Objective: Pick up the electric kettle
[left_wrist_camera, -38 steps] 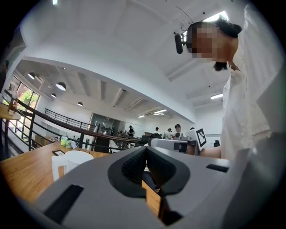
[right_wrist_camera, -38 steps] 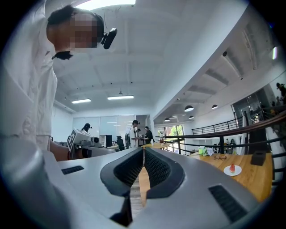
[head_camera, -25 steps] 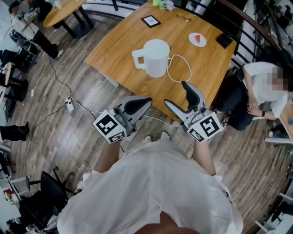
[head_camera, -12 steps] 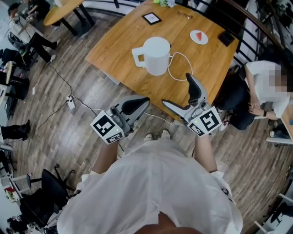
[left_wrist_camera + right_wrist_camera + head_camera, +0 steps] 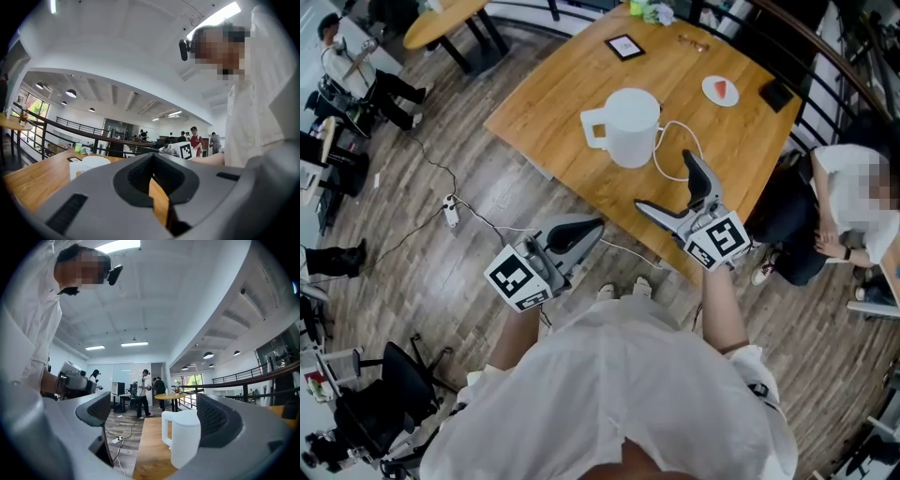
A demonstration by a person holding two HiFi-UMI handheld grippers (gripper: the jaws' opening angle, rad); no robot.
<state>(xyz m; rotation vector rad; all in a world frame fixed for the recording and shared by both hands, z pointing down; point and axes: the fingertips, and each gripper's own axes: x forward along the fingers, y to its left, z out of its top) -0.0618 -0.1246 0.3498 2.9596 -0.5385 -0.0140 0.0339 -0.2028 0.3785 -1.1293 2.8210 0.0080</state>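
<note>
A white electric kettle [image 5: 630, 127] stands on the wooden table [image 5: 553, 89], its handle turned to the left. My right gripper [image 5: 666, 180] reaches over the table's near edge, just short of the kettle. Its jaws are opening wide, and nothing is between them. In the right gripper view the kettle [image 5: 185, 437] stands ahead of the right gripper [image 5: 154, 416], toward the right finger. My left gripper [image 5: 592, 227] hangs shut over the floor, off the table's near edge. From the left gripper [image 5: 152, 161] the kettle [image 5: 89, 164] shows far off at the left.
A white cord [image 5: 675, 155] loops on the table to the right of the kettle. A small plate [image 5: 721, 91], a black object [image 5: 776, 95] and a framed card [image 5: 625, 46] lie farther back. A person [image 5: 848, 202] sits at the right. A power strip [image 5: 451, 214] lies on the floor.
My right gripper has moved forward over the table's edge toward the kettle, and its jaws have spread wider. The left gripper has stayed shut in much the same place.
</note>
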